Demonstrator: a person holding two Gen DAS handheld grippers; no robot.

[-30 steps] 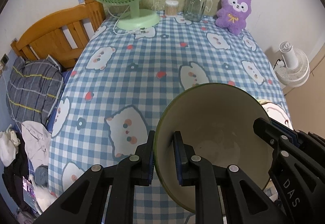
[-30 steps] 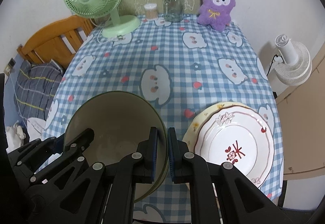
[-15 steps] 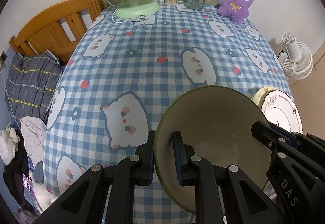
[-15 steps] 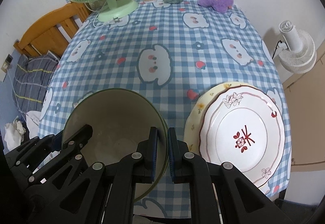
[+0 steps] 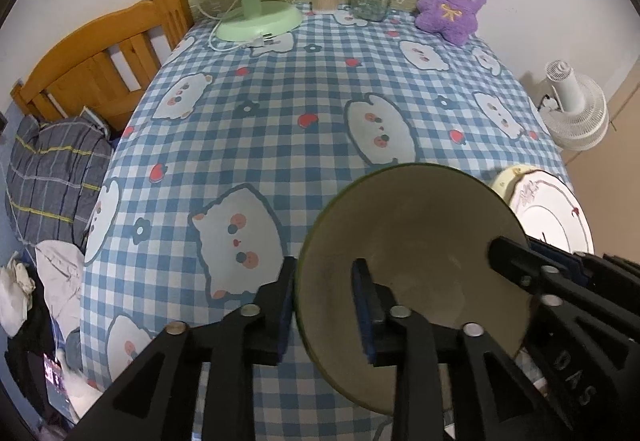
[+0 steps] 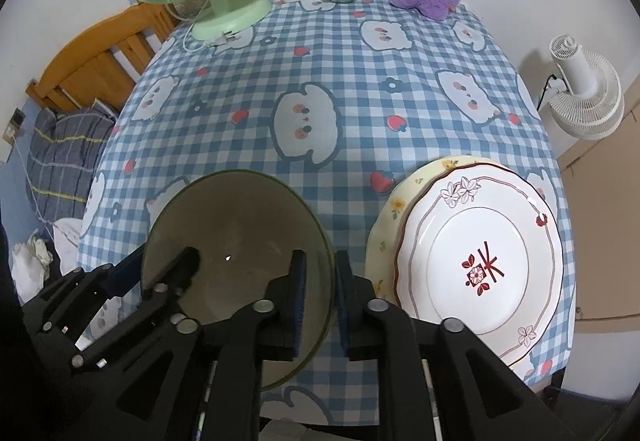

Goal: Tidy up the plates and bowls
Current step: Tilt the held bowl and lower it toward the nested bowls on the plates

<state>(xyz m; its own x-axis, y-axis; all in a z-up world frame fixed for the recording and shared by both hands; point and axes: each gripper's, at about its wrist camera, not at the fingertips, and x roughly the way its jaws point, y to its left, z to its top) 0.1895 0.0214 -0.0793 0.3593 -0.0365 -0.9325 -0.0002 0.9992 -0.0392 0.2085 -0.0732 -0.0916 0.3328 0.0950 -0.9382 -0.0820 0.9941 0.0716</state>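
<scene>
The green bowl (image 5: 412, 265) sits on the table (image 5: 304, 89) at six o'clock. Left tool (image 5: 324, 301) and right tool (image 6: 320, 295) straddle opposite rims, jaws just opening, pads apart; back both tools straight out without nudging it.

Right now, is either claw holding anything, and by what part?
Nothing is gripped. The left claw and right claw straddle the bowl rim on opposite sides, but their jaws have just been opening, pads not pressing.
</scene>
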